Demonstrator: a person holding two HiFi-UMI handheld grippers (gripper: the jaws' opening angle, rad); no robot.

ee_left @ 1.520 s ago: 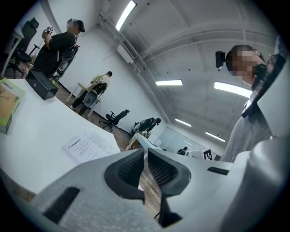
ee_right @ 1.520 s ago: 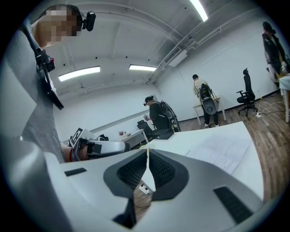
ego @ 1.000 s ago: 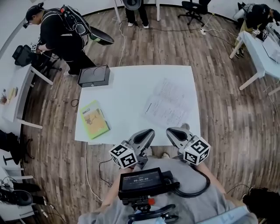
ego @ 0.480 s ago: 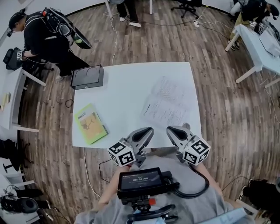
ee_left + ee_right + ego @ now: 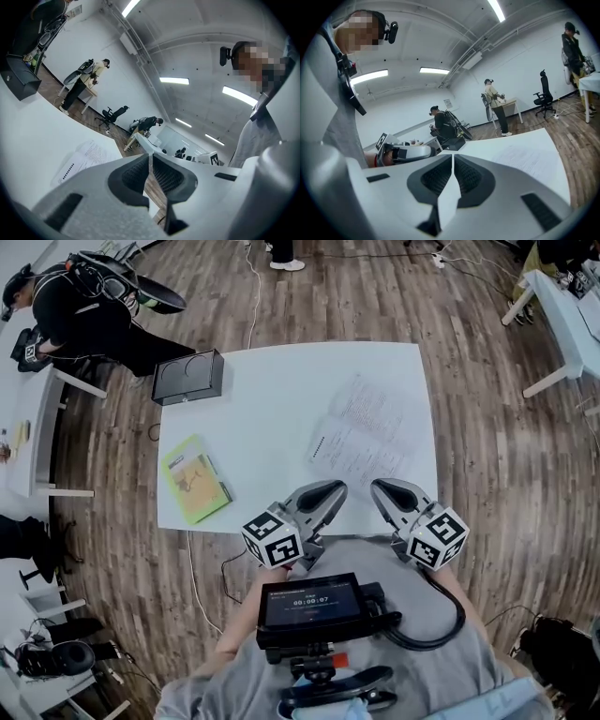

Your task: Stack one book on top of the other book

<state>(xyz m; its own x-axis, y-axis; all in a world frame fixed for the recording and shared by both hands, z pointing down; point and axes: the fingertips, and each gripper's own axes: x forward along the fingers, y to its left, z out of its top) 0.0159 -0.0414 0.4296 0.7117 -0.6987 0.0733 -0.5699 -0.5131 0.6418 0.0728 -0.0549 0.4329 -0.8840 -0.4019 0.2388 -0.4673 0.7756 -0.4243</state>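
Note:
A green book [image 5: 195, 480] lies flat near the left edge of the white table [image 5: 272, 409]. A white booklet with printed pages [image 5: 361, 432] lies at the table's right side; it also shows in the left gripper view [image 5: 86, 157] and the right gripper view [image 5: 527, 154]. My left gripper [image 5: 333, 489] hovers at the table's near edge, shut and empty. My right gripper [image 5: 380, 489] is beside it, just below the booklet, also shut with nothing between its jaws. Both are well apart from the green book.
A black box [image 5: 187, 378] sits on the table's far left corner. A person [image 5: 75, 306] stands at a side desk beyond it. Another white table [image 5: 562, 315] stands at the far right. Cables run across the wooden floor around the table.
Both grippers have moved forward, from in front of the table to over its near edge. The head view has shifted with them. The books have not moved.

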